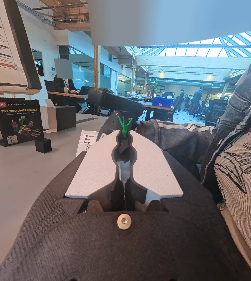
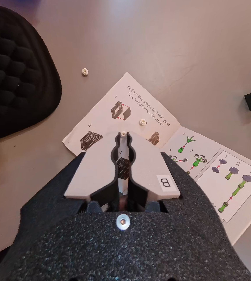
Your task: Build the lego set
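Grey desk (image 2: 167, 38) in an open office, skylights far behind. My left gripper (image 1: 124, 133) is pinched on a green stem piece (image 1: 124, 126), three prongs up and clear of the tips, held raised off the desk, probably so the prongs stay free to take flowers. My right gripper (image 2: 123, 134) points down at the instruction booklet (image 2: 144, 106), tips pressed on a small white flower stud (image 2: 123, 134); looks like a fresh pick meant for a prong. Two more white studs wait: one on the booklet (image 2: 143, 121) just beyond the tips, one on bare desk (image 2: 85, 71) farther left. Booklet lies open near my grippers for reference. Black padded cushion (image 2: 15, 68) at left. Set box (image 1: 17, 120) and a small black brick block (image 1: 43, 145) stand farther back.
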A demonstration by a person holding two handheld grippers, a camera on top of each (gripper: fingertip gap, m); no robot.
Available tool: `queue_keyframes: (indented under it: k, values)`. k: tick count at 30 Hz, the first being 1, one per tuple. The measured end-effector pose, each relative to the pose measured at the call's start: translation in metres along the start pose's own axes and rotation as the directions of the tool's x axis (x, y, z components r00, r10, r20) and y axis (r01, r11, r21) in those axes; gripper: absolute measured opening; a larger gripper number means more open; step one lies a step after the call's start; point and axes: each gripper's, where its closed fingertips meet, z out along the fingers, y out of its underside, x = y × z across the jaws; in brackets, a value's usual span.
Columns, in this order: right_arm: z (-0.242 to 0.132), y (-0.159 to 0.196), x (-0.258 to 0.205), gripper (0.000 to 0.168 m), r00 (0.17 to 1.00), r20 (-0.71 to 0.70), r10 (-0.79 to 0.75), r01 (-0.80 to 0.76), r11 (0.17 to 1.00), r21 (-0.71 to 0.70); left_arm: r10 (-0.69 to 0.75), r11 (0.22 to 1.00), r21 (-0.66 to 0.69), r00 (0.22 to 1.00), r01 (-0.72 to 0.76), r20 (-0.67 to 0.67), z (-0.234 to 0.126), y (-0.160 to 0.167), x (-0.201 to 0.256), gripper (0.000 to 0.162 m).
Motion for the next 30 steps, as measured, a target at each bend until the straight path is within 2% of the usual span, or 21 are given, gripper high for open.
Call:
queue_keyframes:
  k: [5,7,8,11,14,16,21,23,26,28,30]
  values:
    - [-0.002,-0.001,0.001,0.006,1.0,0.002,0.008,-0.008,0.999,0.035,-0.001,1.0,-0.014,1.0,0.001,0.006,0.001,0.002,-0.001,0.007]
    - [-0.012,-0.01,-0.001,0.006,0.998,0.047,0.05,-0.056,0.991,0.119,-0.009,1.0,-0.028,1.0,0.009,0.016,0.003,0.003,-0.003,0.007]
    - [-0.023,-0.02,-0.006,0.006,0.992,0.103,0.069,-0.089,0.975,0.204,-0.015,0.999,-0.038,1.0,0.015,0.021,0.004,0.005,-0.004,0.008]
    - [-0.075,-0.057,-0.024,0.006,0.941,0.328,0.086,-0.248,0.833,0.494,-0.042,0.995,-0.084,0.999,0.045,0.032,0.008,0.01,-0.007,0.008]
    - [-0.123,-0.077,-0.039,0.005,0.873,0.486,0.049,-0.399,0.644,0.652,-0.062,0.991,-0.114,0.996,0.069,0.063,0.011,0.013,-0.012,0.008]
    - [-0.135,-0.081,-0.05,0.005,0.863,0.505,0.036,-0.429,0.58,0.692,-0.045,0.988,-0.142,0.99,0.064,0.135,0.012,0.016,-0.02,0.007]
    - [-0.135,-0.082,-0.065,0.005,0.917,0.393,0.066,-0.374,0.485,0.791,0.108,0.968,-0.246,0.959,-0.041,0.264,0.019,0.024,-0.025,0.008]
    - [-0.142,-0.079,-0.058,0.005,0.875,0.474,0.102,-0.475,0.378,0.795,0.147,0.96,-0.273,0.95,-0.069,0.275,0.024,0.023,-0.022,0.008]
    - [-0.156,-0.072,-0.046,0.005,0.759,0.644,0.094,-0.648,0.209,0.733,0.182,0.943,-0.319,0.948,-0.093,0.263,0.033,0.021,-0.015,0.008]
    - [-0.158,-0.069,-0.044,0.005,0.719,0.689,0.085,-0.692,0.178,0.7,0.205,0.934,-0.34,0.945,-0.111,0.254,0.039,0.018,-0.012,0.008]
    - [-0.155,-0.067,-0.043,0.005,0.738,0.667,0.103,-0.673,0.19,0.715,0.224,0.927,-0.352,0.944,-0.129,0.242,0.044,0.016,-0.009,0.008]
